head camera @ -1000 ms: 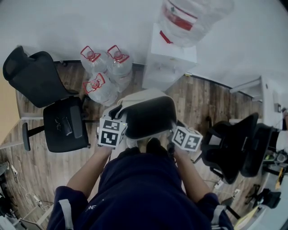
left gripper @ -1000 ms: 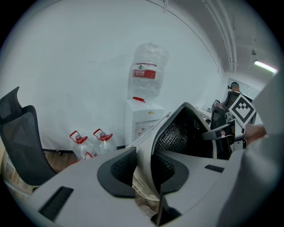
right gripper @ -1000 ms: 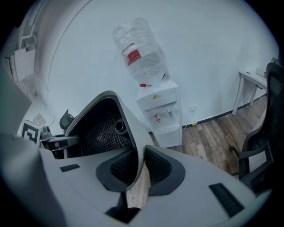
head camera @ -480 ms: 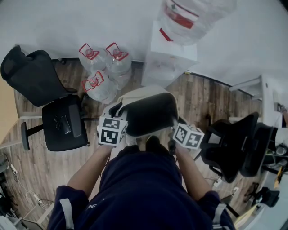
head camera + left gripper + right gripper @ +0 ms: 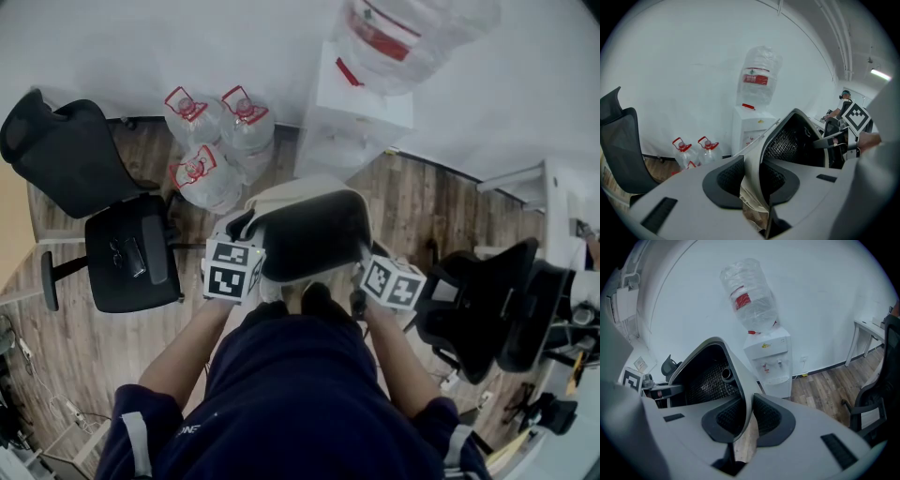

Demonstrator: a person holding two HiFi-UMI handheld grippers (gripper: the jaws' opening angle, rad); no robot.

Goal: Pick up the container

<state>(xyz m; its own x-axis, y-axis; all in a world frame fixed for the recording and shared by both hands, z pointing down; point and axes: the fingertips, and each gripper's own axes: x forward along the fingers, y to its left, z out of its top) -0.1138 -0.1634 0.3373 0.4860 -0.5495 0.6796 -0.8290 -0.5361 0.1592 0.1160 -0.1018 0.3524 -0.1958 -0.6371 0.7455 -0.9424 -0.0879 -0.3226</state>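
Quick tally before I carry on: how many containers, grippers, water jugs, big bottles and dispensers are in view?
Grey plastic container: 1
Left gripper, right gripper: 2
Clear red-capped water jugs on floor: 3
Large clear upturned bottle: 1
White water dispenser: 1
Total: 8

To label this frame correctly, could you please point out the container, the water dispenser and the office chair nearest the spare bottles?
container (image 5: 309,239), head view, on its dark inner wall.
water dispenser (image 5: 342,136), head view, on its white cabinet front.
office chair (image 5: 114,283), head view, on its black seat.
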